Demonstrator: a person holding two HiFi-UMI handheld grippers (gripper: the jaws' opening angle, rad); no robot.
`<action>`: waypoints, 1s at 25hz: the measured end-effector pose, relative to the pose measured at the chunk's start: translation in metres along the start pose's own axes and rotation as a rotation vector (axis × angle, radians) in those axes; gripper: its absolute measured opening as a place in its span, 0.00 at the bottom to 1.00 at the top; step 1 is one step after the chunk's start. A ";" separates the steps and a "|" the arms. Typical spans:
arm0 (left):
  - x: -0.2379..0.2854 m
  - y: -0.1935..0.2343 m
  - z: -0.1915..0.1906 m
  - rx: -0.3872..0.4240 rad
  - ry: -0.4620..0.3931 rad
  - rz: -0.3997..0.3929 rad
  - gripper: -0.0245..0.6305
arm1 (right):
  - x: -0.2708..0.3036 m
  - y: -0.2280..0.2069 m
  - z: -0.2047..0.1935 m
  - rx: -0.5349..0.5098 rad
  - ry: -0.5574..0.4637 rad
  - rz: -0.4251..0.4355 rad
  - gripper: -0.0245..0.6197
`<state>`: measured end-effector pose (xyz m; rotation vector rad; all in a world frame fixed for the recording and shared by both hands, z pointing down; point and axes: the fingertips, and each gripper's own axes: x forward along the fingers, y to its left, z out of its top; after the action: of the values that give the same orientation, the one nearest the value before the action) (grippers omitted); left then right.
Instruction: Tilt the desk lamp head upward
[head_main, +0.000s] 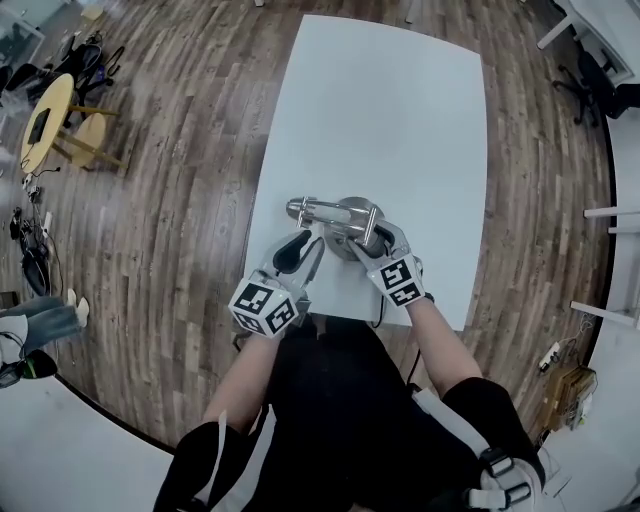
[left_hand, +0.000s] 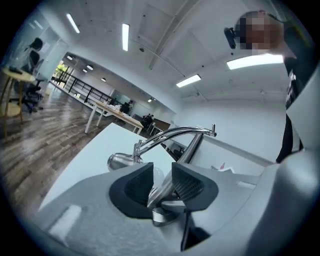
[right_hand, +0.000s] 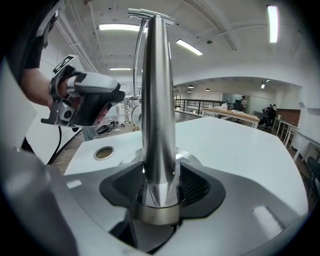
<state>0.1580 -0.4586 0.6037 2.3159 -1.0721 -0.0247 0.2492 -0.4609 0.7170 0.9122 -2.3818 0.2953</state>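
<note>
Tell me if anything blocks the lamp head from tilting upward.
Nothing visible does: the lamp head has only open air above it. The left hand-held gripper and right hand-held gripper sit at the lamp post, clear of the head.

Whole desk lamp is bare metal, smooth and glossy, w/ a brushed-steel look on post and base. Table is white, smooth, matt; floor is wood planks w/ visible grain, slight sheen. Left hand-held gripper & right hand-held gripper: grey matt plastic shells, black ribbed matt pads, rubbery-looking.
</note>
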 end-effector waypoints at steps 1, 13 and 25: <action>0.000 0.000 0.000 -0.069 -0.013 -0.009 0.23 | 0.001 0.000 0.000 -0.002 0.001 0.006 0.39; 0.007 0.014 0.025 -0.983 -0.340 -0.152 0.30 | 0.006 0.001 -0.001 -0.006 0.013 0.017 0.38; 0.026 0.022 0.036 -1.276 -0.437 -0.201 0.29 | 0.008 0.002 -0.003 -0.008 0.000 0.024 0.39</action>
<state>0.1513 -0.5063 0.5907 1.2204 -0.6455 -1.0126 0.2443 -0.4624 0.7240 0.8806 -2.3935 0.2949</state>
